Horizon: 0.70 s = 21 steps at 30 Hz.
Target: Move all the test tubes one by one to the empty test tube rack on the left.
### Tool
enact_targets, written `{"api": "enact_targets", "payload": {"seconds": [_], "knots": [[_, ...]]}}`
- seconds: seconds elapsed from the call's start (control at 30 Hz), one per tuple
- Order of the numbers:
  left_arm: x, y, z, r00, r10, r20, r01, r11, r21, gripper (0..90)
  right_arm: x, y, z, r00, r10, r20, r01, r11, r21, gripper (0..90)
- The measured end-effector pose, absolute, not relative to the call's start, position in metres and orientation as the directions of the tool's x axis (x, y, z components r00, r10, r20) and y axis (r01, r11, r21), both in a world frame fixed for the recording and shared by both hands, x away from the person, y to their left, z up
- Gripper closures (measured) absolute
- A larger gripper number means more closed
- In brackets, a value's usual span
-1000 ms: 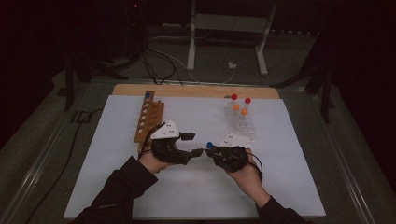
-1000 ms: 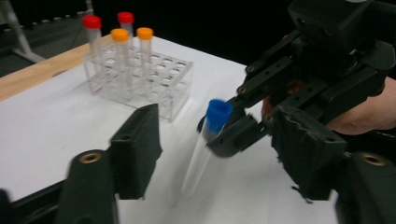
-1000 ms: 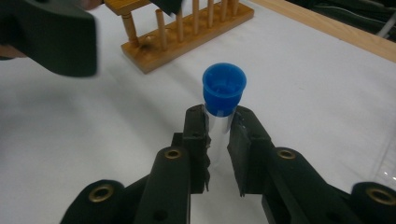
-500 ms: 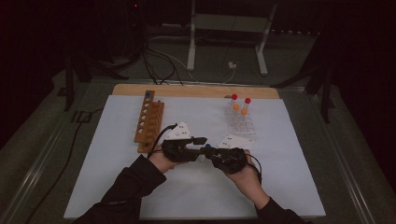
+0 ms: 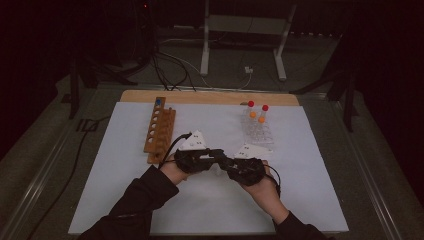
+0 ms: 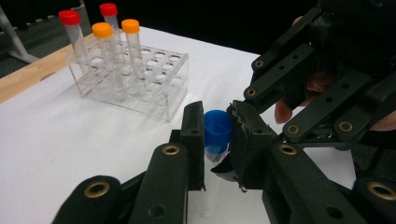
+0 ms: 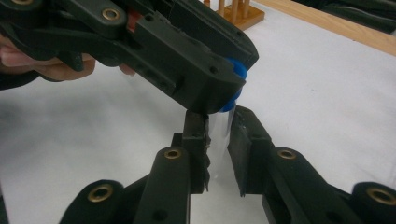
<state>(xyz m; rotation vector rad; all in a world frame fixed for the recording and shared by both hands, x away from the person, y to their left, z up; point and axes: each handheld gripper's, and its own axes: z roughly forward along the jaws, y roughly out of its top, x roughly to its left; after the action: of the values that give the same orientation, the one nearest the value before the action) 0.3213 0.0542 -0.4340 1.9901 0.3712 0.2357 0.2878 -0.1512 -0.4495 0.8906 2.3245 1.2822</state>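
wooden rack (image 5: 160, 130) left, clear rack (image 5: 256, 129) right, on mat (image 5: 310, 190)

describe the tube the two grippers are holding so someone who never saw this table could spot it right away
On the white mat, look near the front middle, where the two black grippers meet. Between them is a clear tube with a blue cap: the left gripper clamps the cap, the right gripper the body. The tubes in the clear rack have red or orange caps.

Left gripper (image 5: 212, 159) and right gripper (image 5: 231, 165) meet nose to nose mid-counter (image 5: 310, 200), wooden rack (image 5: 160, 129) far left, clear rack (image 5: 256, 127) far right.
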Motion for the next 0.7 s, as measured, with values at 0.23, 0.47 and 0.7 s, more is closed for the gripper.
{"api": "enact_targets", "payload": {"seconds": [0.23, 0.47, 0.7], "knots": [[0.324, 0.066, -0.428, 0.916, 0.401, 0.001, 0.164, -0.377, 0.912, 77.5, 0.285, -0.155, -0.446, -0.747, 0.665, 0.006, 0.341, 0.374, 0.863, 54.6], [0.332, 0.089, -0.416, 0.887, 0.461, 0.016, 0.164, -0.348, 0.923, 77.5, 0.281, -0.160, -0.443, -0.750, 0.661, 0.006, 0.312, 0.346, 0.885, 31.0], [0.343, 0.114, -0.401, 0.849, 0.528, 0.026, 0.169, -0.317, 0.933, 77.5, 0.281, -0.161, -0.441, -0.739, 0.673, 0.023, 0.321, 0.321, 0.891, 14.2]]}}
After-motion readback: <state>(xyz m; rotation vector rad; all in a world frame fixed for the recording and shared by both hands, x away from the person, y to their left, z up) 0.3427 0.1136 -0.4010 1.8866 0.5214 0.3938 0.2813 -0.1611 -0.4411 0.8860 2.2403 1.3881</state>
